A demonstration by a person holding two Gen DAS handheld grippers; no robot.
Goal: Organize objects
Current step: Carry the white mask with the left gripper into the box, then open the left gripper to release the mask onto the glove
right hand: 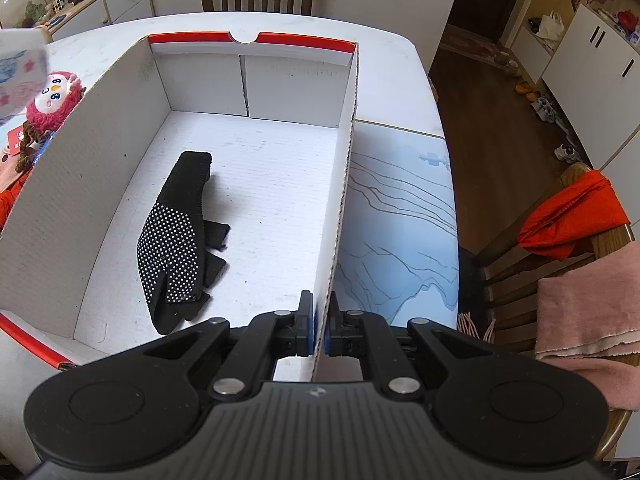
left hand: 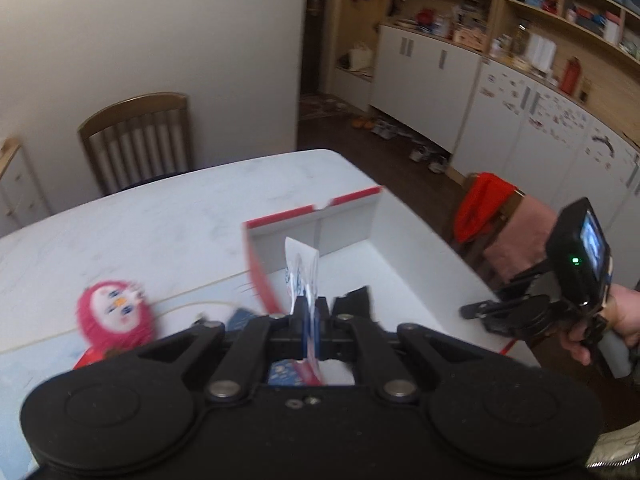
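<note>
An open white cardboard box with red rim (right hand: 256, 80) stands on the table; it also shows in the left wrist view (left hand: 348, 224). A black dotted glove (right hand: 176, 240) lies on its floor. My right gripper (right hand: 318, 316) is shut on the box's right wall (right hand: 344, 184). My left gripper (left hand: 310, 312) is shut on a white and blue printed packet (left hand: 302, 268), held above the box's left side; the packet also shows in the right wrist view (right hand: 20, 72) at the far left. A pink plush doll (left hand: 114, 316) sits left of the box, also in the right wrist view (right hand: 52, 100).
The table (left hand: 160, 216) is white marble with a pale blue mat (right hand: 400, 216). Wooden chairs stand at the far side (left hand: 140, 136) and at the right, draped with red and pink cloth (right hand: 576, 216). Cabinets and shelves (left hand: 520, 80) line the far wall.
</note>
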